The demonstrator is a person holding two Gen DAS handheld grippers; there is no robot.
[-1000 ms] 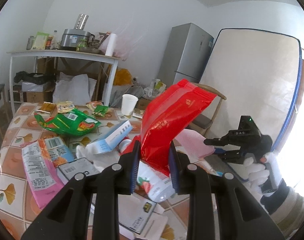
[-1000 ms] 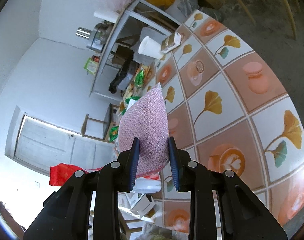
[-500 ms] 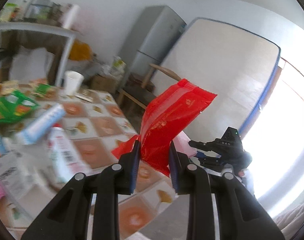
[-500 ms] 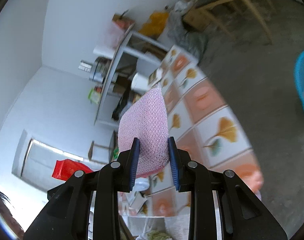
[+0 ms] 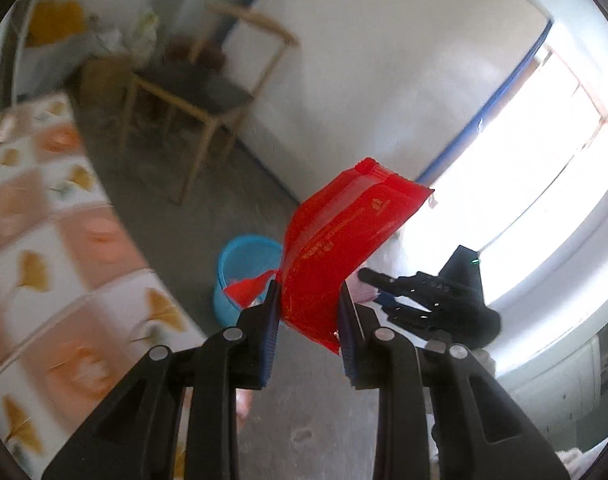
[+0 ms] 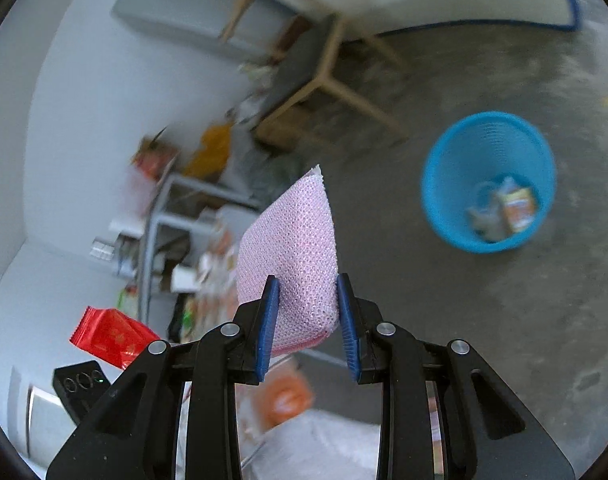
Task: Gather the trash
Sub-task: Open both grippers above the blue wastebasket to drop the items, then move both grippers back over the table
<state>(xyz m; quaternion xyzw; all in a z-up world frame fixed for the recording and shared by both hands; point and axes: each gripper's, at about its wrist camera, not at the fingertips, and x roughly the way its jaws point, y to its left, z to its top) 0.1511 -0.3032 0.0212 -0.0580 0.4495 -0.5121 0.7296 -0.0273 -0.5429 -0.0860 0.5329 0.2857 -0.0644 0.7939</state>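
Observation:
My left gripper point(image 5: 308, 312) is shut on a red foil wrapper point(image 5: 340, 240) that stands up between its blue pads. Behind the wrapper, on the grey floor, a blue mesh bin point(image 5: 243, 268) shows partly. My right gripper point(image 6: 308, 312) is shut on a pink bubble-textured pouch point(image 6: 293, 256). In the right wrist view the blue mesh bin point(image 6: 488, 180) stands on the floor at the upper right, with a few packets inside. The red wrapper point(image 6: 111, 336) appears at that view's lower left. The other gripper's black body point(image 5: 436, 304) sits just right of the wrapper.
A table with a ginkgo-leaf tiled cloth point(image 5: 43, 260) fills the left. A wooden chair point(image 5: 207, 88) stands on the floor beyond it, before a white mattress leaning on the wall point(image 5: 364, 80). A cluttered shelf table point(image 6: 175, 216) is at the left.
Both grippers have swung away from the littered table toward the floor, each keeping its piece. The blue bin has come into view in both wrist views.

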